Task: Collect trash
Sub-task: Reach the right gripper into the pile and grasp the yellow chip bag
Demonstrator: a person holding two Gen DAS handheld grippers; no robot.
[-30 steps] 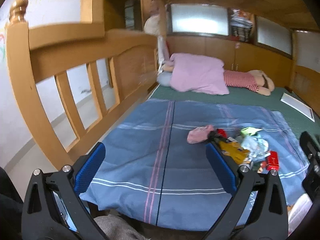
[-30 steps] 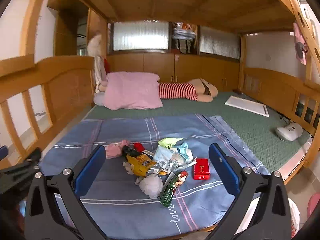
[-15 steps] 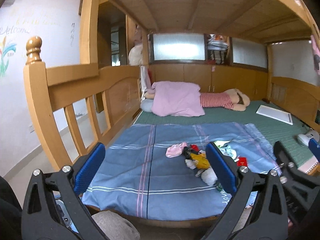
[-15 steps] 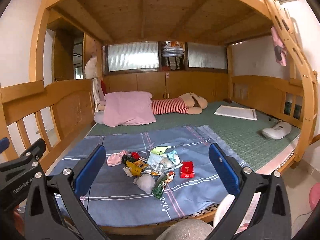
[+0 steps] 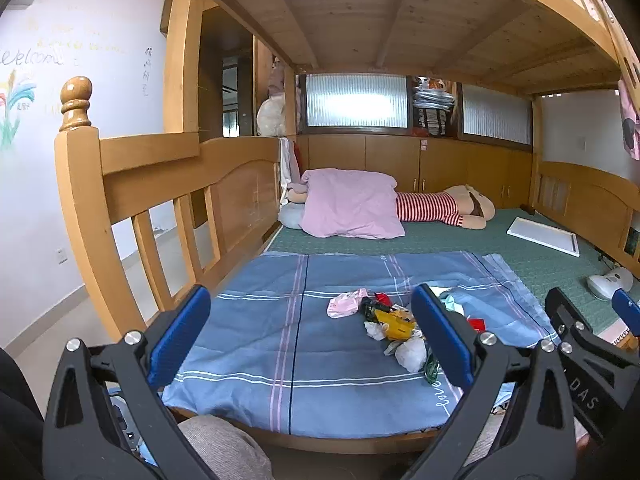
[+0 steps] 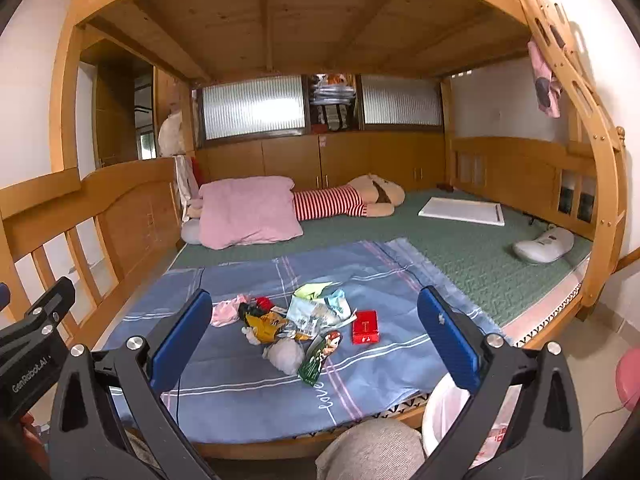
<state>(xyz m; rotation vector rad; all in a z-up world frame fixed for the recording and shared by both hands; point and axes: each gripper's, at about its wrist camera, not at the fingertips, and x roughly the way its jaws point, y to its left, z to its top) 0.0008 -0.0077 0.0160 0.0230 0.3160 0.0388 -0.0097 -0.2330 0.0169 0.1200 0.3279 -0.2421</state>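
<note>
A blue striped blanket covered the near end of a wooden bunk bed; both the left gripper and right gripper had drawn back from it, jaws apart and empty, so nothing was collected yet; the trash, crinkled wrappers, a wadded tissue and a flat red box, lay mid-blanket; beyond sat a soft pink pillow
</note>
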